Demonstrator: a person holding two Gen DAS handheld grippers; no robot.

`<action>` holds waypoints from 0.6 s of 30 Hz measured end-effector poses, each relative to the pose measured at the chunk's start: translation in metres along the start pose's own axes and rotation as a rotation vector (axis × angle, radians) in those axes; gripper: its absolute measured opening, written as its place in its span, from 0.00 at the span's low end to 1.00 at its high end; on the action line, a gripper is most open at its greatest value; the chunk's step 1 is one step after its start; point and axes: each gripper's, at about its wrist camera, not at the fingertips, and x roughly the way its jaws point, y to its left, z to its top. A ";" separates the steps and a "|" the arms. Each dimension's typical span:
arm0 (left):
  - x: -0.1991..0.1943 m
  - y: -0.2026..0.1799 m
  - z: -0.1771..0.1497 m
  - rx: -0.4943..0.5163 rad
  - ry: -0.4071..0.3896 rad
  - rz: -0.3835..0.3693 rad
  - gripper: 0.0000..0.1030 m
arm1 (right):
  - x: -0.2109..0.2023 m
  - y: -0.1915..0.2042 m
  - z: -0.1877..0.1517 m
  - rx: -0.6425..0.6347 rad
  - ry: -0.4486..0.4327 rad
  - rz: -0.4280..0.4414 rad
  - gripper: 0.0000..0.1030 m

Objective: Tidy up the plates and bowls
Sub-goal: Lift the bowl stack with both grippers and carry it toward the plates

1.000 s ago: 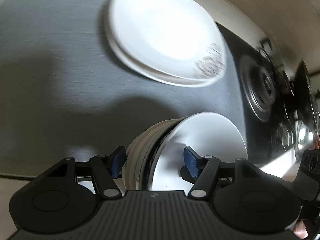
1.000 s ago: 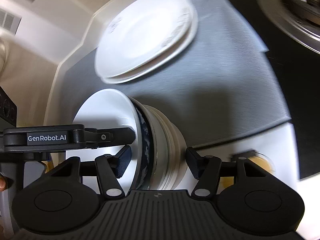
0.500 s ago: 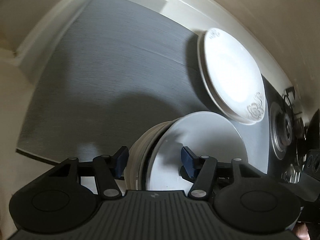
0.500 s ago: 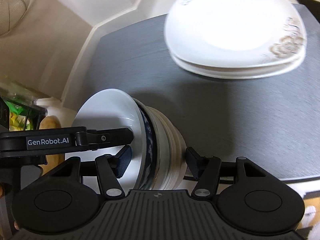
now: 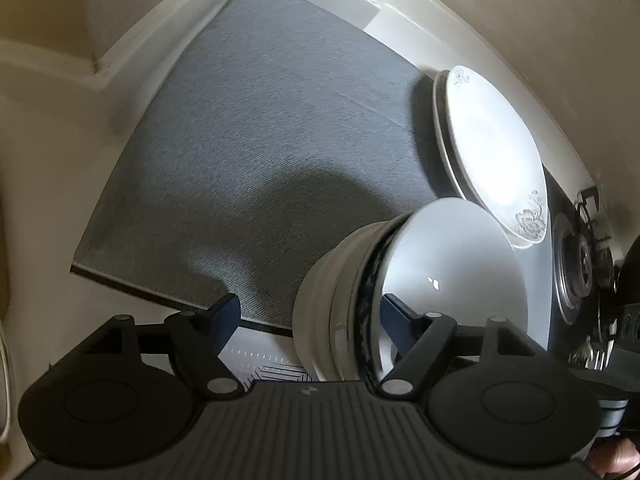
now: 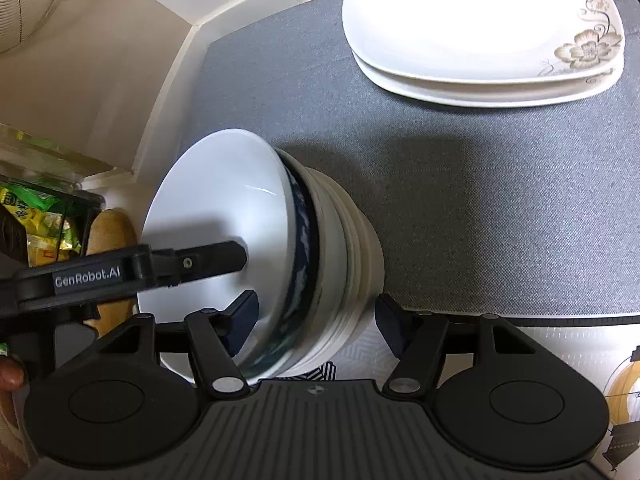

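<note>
Nearest, the left gripper (image 5: 312,312) straddles the stack of bowls (image 5: 340,280). Its jaws have just been opening. One finger sits inside the top bowl (image 5: 452,264) and the other stands clear of the stack's outer side, so this grip is released.

The right gripper (image 6: 316,316) straddles the same stack from the opposite side. Its jaws have also just been opening, though less. One finger is inside the bowl and the other is just beside the stack's base; whether the pads press cannot be told.

The stack appears tipped on its side at the near edge of the grey mat (image 6: 480,200), over the white bench (image 6: 540,344). Its point of support is hidden.

Farther back, two stacked plates (image 6: 480,32) lie on the mat, apart from the bowls. Farthest is a hob burner (image 5: 576,264).

Step in hand, as judged: releasing the bowl stack beside the plates. The next move calls for drawing both grippers back without hooking the top bowl's rim, since a stack on its side may roll.
</note>
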 end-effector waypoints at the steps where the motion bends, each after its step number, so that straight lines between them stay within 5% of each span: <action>1: -0.001 0.002 0.000 -0.006 -0.004 -0.001 0.79 | 0.001 0.002 0.000 0.003 -0.001 -0.005 0.65; 18: -0.006 0.006 0.028 -0.013 -0.091 0.015 0.63 | 0.023 0.024 0.029 -0.027 -0.027 0.023 0.59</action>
